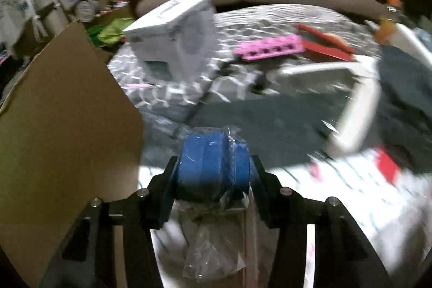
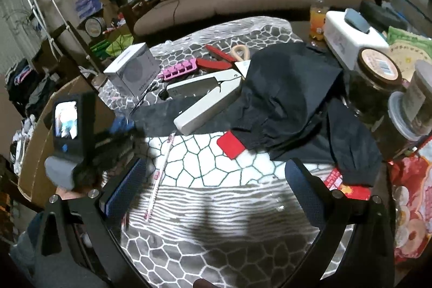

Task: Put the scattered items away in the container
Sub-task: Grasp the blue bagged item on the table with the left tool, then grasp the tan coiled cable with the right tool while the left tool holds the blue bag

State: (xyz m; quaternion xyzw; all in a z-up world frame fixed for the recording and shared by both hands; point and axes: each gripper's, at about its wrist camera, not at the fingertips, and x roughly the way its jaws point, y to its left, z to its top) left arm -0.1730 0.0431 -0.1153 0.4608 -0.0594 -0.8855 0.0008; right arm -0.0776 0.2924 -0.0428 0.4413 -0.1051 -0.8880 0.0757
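While the left gripper [image 1: 213, 172] clamps the blue tape roll in crinkly clear plastic wrap [image 1: 212, 166] above the bench [image 2: 216, 207], beside the brown cardboard box [image 1: 62, 126], the loose wrap could slip through and drop the roll outside. The right gripper [image 2: 216, 185] hangs wide and empty.

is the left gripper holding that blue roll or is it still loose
Held. In the left wrist view the left gripper has both pads pressed against the sides of the plastic-wrapped blue roll, which sits lifted between them.
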